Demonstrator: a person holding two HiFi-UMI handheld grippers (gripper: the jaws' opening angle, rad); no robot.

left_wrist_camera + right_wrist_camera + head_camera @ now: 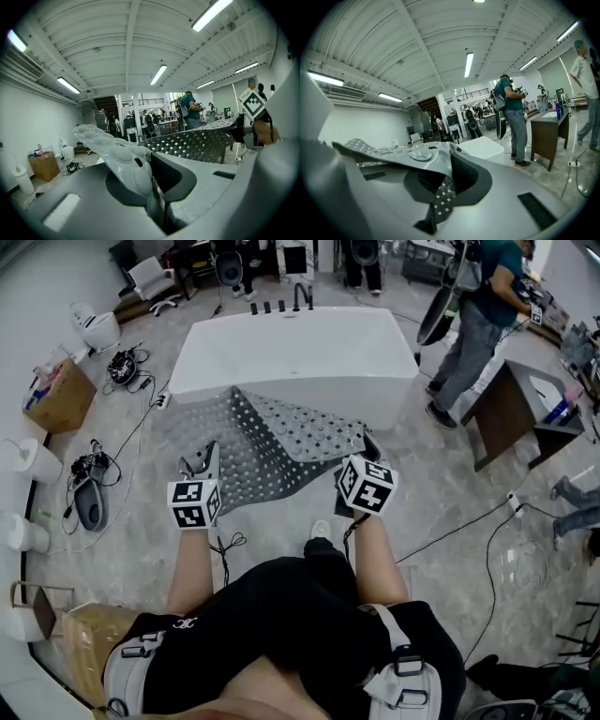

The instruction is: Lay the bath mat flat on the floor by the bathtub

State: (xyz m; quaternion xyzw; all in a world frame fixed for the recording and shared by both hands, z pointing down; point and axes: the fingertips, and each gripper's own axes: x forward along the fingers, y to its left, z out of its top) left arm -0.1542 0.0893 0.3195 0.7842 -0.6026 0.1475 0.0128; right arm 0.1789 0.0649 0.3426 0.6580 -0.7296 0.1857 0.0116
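A grey perforated bath mat (272, 442) hangs stretched between my two grippers, its far part draped down in front of the white bathtub (300, 352). My left gripper (208, 459) is shut on the mat's near left corner. In the left gripper view that bumpy corner (123, 157) sticks up out of the closed jaws of the left gripper (154, 206), and the mat (201, 143) runs across to the right gripper (255, 126). My right gripper (368, 448) is shut on the near right corner, which shows pinched (436, 197) in the right gripper view.
A person in a teal shirt (473, 315) stands right of the tub beside a dark desk (511, 413). A cardboard box (58, 395), cables (94, 470) and paper rolls (23, 460) lie along the left. A cable (487, 549) crosses the floor at right.
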